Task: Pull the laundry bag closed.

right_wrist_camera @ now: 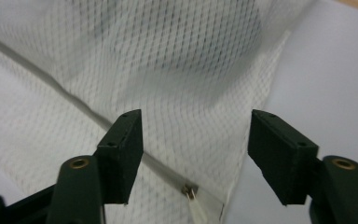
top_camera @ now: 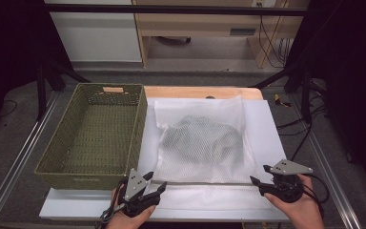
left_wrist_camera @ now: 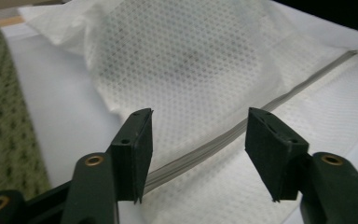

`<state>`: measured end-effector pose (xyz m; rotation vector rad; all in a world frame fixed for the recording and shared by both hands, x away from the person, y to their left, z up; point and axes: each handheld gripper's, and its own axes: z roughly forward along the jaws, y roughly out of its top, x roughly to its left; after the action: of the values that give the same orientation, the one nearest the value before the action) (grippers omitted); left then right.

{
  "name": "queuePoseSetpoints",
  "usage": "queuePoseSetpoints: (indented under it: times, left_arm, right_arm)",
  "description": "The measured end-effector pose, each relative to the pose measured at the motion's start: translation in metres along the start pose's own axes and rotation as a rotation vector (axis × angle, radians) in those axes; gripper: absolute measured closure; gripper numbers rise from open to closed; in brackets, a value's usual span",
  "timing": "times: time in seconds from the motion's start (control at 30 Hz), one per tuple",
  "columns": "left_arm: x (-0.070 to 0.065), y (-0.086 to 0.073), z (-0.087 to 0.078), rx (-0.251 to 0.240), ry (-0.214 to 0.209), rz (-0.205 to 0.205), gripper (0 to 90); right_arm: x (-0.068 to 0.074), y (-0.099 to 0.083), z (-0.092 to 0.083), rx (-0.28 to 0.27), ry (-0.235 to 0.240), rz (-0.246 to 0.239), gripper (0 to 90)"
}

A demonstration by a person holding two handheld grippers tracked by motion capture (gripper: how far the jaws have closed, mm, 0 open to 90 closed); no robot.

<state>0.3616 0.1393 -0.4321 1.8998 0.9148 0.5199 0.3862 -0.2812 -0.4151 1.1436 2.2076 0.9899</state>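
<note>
A white mesh laundry bag (top_camera: pixel 202 138) with a dark garment inside lies flat on the white sheet (top_camera: pixel 271 129). A grey zipper (top_camera: pixel 205 182) runs along the bag's near edge. My left gripper (top_camera: pixel 157 181) hovers at the bag's near left corner, open, with the zipper (left_wrist_camera: pixel 242 133) and mesh (left_wrist_camera: pixel 191 70) below its spread jaws. My right gripper (top_camera: pixel 259 174) stands open at the near right corner. In the right gripper view the metal zipper pull (right_wrist_camera: pixel 189 192) lies just under the gap between the jaws, on the mesh (right_wrist_camera: pixel 168 60). Nothing is pinched by either gripper.
An empty green woven basket (top_camera: pixel 95 129) stands left of the bag, close to my left gripper; its wall (left_wrist_camera: pixel 4 116) shows at the left of the left gripper view. The wooden table edge (top_camera: pixel 195 91) lies behind the bag. Dark frame posts flank the table.
</note>
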Motion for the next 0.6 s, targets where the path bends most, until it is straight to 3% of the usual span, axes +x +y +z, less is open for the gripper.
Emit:
queuePoseSetpoints:
  times: [0.13, 0.3, 0.6]
  left_arm:
    - [-0.003, 0.015, 0.0, -0.015, -0.018, 0.002, 32.2]
    - [0.004, 0.04, 0.0, -0.03, -0.054, -0.014, 21.9]
    - [0.025, 0.061, -0.009, -0.074, -0.035, -0.046, 14.1]
  right_arm:
    - [0.001, 0.009, 0.0, -0.054, -0.021, 0.02, 25.3]
    - [-0.007, 0.02, 0.003, -0.133, -0.045, 0.082, 16.2]
    - [-0.02, 0.019, -0.001, -0.172, -0.088, 0.142, 10.9]
